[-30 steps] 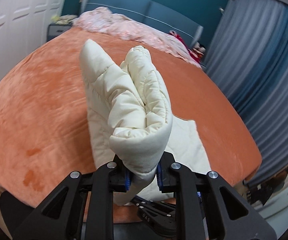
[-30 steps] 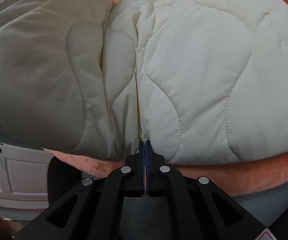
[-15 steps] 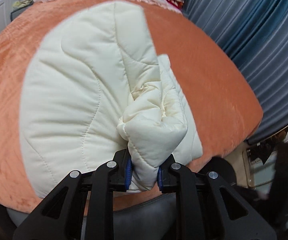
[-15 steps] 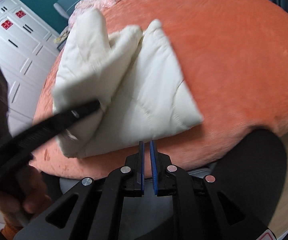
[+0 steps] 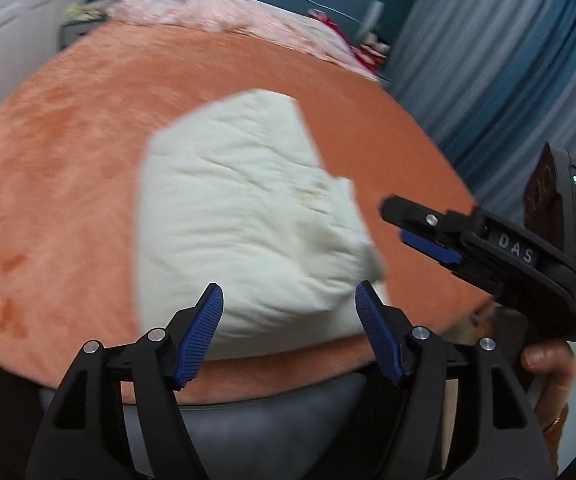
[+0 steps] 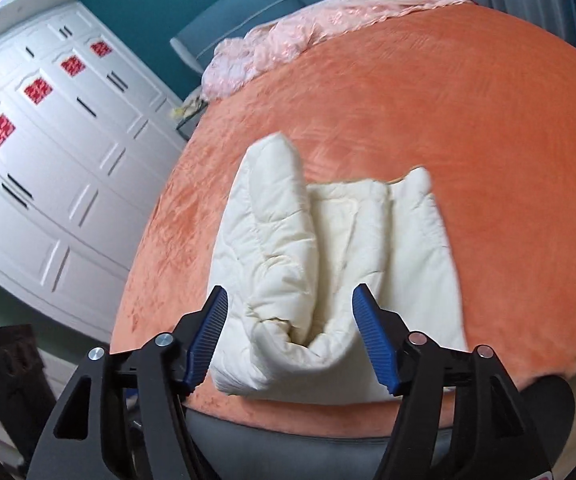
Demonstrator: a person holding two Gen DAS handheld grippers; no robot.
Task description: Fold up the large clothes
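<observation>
A cream quilted garment [image 5: 240, 224] lies folded in a thick bundle near the front edge of the orange bed [image 5: 56, 152]; it also shows in the right wrist view [image 6: 328, 264]. My left gripper [image 5: 290, 312] is open and empty, just in front of the bundle's near edge. My right gripper [image 6: 290, 312] is open and empty too, its jaws on either side of the bundle's rolled near end, and it shows from the side in the left wrist view [image 5: 428, 232], right of the garment.
A pink blanket [image 6: 288, 32] lies bunched at the head of the bed. White wardrobe doors [image 6: 48, 152] stand to the left, blue curtains [image 5: 508, 80] to the right. The bed's dark grey base [image 5: 288, 412] runs below the grippers.
My left gripper has let go of the garment and opened wide. My right gripper has opened too. The garment has dropped onto the bed as a folded bundle.
</observation>
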